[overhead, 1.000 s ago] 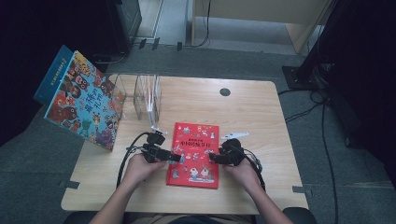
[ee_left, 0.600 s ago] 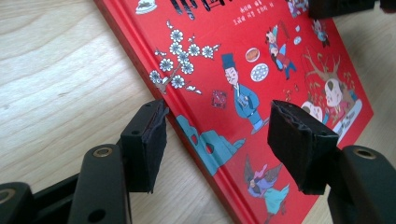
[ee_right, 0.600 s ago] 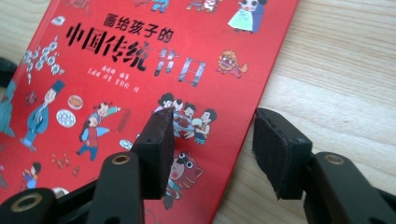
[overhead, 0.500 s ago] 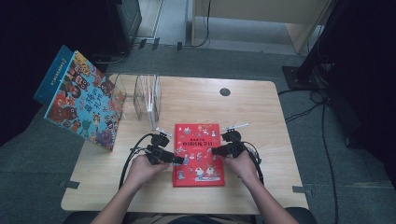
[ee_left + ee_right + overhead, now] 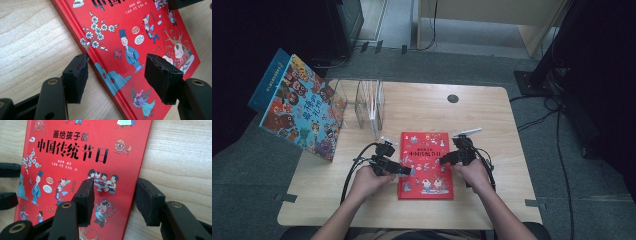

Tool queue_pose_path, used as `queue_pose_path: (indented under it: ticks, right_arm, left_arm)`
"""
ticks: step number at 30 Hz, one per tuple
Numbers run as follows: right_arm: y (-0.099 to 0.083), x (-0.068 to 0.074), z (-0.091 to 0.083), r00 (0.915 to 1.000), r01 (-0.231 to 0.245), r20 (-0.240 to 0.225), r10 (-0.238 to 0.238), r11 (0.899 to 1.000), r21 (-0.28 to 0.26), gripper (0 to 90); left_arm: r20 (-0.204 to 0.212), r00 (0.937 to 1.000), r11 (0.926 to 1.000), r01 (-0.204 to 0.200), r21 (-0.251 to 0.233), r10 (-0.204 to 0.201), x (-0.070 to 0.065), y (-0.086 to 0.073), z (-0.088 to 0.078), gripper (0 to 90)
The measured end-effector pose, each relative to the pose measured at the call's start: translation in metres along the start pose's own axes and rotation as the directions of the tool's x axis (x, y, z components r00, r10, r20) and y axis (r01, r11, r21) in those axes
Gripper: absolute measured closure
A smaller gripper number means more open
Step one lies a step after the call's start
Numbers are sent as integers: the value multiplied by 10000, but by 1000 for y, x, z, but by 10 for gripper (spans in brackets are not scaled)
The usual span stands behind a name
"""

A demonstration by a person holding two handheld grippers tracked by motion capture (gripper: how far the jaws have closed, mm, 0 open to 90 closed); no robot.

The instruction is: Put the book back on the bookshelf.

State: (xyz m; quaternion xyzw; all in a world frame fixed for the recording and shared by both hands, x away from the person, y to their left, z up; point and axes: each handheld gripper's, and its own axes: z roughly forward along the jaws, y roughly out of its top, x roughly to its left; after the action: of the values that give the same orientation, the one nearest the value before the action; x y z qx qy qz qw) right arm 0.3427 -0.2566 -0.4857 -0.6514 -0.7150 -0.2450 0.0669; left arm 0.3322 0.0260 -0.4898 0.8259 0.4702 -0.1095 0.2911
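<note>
A red picture book (image 5: pixel 426 165) lies flat on the wooden table (image 5: pixel 492 125), in front of the person. My left gripper (image 5: pixel 404 171) points at its left edge; in the left gripper view the open jaws straddle that edge of the book (image 5: pixel 140 37), one pad (image 5: pixel 76 77) over bare wood, the other (image 5: pixel 161 77) over the cover. These jaws have just opened a little. My right gripper (image 5: pixel 443 160) is at the right edge, its jaws open astride the book (image 5: pixel 75 152). They have just been closing, and neither pad presses on the book.
A large colourful book (image 5: pixel 299 110) leans at the table's left side. Clear plastic dividers (image 5: pixel 369 102) stand at the back left with a thin white book between them. A black round grommet (image 5: pixel 453 98) sits at the back. Cables trail from both grippers.
The right hand has moved a little farther up the book's right edge. The red book has shifted slightly to the right. The left hand has stayed put.
</note>
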Motion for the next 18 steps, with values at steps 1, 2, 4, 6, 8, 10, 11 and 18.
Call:
queue_pose_path:
  ticks: [1, 2, 4, 6, 8, 10, 11, 18]
  right_arm:
    - [1, 0, 0, 10000, -35, 19, 35, 10000, 43, 513]
    - [1, 0, 0, 10000, -27, 46, 27, 10000, 62, 513]
    - [2, 0, -1, 10000, -56, 40, 55, 9999, 124, 524]
    - [3, 0, -2, 9999, -106, 26, 106, 9995, 281, 535]
    - [3, -1, -2, 10000, -27, -59, 29, 9994, 353, 536]
    - [2, -2, -2, 9999, 79, -121, -74, 9990, 436, 536]
    - [2, -1, -3, 10000, 63, -76, -60, 9989, 470, 536]
    - [2, 1, -3, 10000, 92, -20, -91, 9981, 604, 533]
  left_arm:
    - [9, 10000, 10000, 2, 4, -2, 0, 0, 0, 359]
    - [27, 10000, 10000, 3, 13, -3, 0, 0, 0, 359]
    - [54, 10000, 10000, 24, 18, -24, 1, 0, 0, 359]
    - [52, 10000, 10000, 0, 11, 0, 1, 0, 0, 360]
    - [-10, 9999, 9999, -106, 0, 106, 1, 0, -1, 361]
    - [-91, 9998, 9998, -173, -40, 173, 0, 0, 0, 361]
    - [-98, 9998, 9999, -164, -36, 164, 0, 0, 0, 360]
    - [-51, 9999, 10000, -93, 4, 93, 0, 0, 0, 348]
